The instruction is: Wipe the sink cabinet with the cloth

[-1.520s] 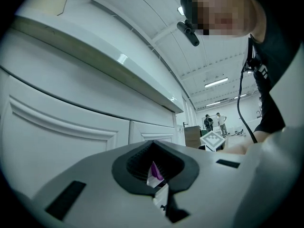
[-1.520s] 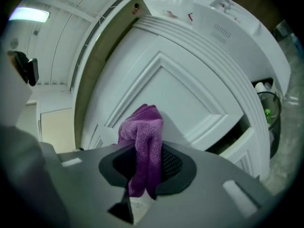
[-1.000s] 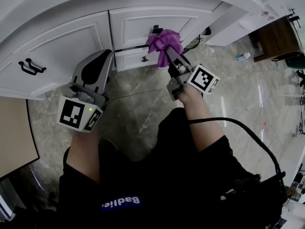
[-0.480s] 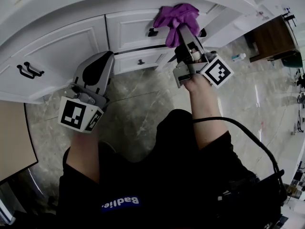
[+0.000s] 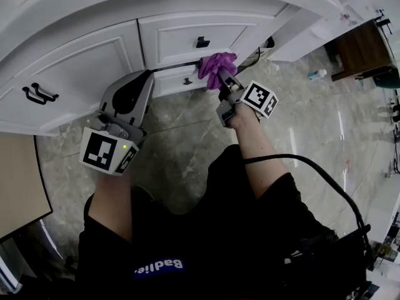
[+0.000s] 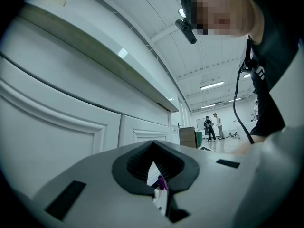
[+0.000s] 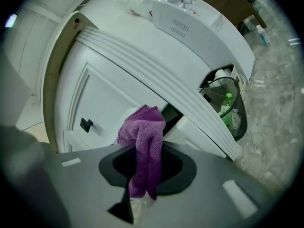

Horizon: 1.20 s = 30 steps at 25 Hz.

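The white sink cabinet (image 5: 81, 61) curves across the top of the head view. My right gripper (image 5: 220, 78) is shut on a bunched purple cloth (image 5: 217, 62), which presses on the cabinet front at the seam between the upper drawer and the lower drawer, just right of a small black knob (image 5: 187, 80). In the right gripper view the cloth (image 7: 145, 139) hangs out of the gripper (image 7: 141, 194) against the white panel. My left gripper (image 5: 142, 79) hangs to the left below the cabinet door, jaws together, holding nothing. It is also shut in its own view (image 6: 159, 194).
A black handle (image 5: 202, 42) sits on the upper drawer, a pair of black handles (image 5: 34, 91) on the left door. An open recess with a green bottle (image 7: 228, 109) and cables lies at the cabinet's right side. A wooden board (image 5: 19, 180) stands left, over a marble floor (image 5: 325, 124).
My right gripper carried the cloth up to the top drawer's upper edge, then down again to the seam between the drawers. The left gripper has barely moved.
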Available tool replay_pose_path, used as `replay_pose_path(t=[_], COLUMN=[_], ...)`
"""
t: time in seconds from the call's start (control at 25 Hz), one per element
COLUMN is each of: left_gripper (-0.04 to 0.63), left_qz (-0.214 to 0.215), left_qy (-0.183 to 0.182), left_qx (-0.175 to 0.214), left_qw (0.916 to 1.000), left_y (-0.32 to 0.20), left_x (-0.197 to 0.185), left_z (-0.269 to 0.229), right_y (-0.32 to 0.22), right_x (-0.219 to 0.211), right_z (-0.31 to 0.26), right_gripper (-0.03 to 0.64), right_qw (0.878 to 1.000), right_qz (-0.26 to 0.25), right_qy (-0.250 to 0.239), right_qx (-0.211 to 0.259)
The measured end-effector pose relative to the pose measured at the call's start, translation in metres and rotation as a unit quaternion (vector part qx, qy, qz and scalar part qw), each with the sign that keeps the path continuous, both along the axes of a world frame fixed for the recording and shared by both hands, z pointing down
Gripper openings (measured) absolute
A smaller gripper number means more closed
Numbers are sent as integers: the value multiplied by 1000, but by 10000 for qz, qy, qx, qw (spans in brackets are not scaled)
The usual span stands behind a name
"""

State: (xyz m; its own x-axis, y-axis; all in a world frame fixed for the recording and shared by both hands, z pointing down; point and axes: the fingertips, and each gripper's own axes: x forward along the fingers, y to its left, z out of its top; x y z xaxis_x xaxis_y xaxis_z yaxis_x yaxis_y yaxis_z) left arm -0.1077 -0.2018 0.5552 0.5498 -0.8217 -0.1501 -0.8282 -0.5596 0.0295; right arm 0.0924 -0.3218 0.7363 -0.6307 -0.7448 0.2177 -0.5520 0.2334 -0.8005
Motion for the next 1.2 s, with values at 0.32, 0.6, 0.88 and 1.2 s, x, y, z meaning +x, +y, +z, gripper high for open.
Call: replay_pose_path(t=[0.32, 0.6, 0.88, 1.2], left_gripper=[5, 5, 5, 5], left_qz=[117, 188, 236, 312], left_qy=[-96, -84, -99, -172], left_qx=[38, 11, 2, -71], left_qw=[9999, 9998, 9997, 9993], left_y=[-1, -3, -2, 2], left_x=[10, 17, 22, 25], left_z=[1, 5, 4, 11], right_y=[19, 22, -17, -15], right_x=[11, 34, 43, 48], right_z=[-113, -244, -162, -49], right_gripper=[77, 77, 77, 77], right_qw=[9864, 9417, 9740, 9932], right_qz=[-453, -286, 24, 160], right_qy=[51, -243, 195, 669], right_qx=[1579, 3342, 2256, 944])
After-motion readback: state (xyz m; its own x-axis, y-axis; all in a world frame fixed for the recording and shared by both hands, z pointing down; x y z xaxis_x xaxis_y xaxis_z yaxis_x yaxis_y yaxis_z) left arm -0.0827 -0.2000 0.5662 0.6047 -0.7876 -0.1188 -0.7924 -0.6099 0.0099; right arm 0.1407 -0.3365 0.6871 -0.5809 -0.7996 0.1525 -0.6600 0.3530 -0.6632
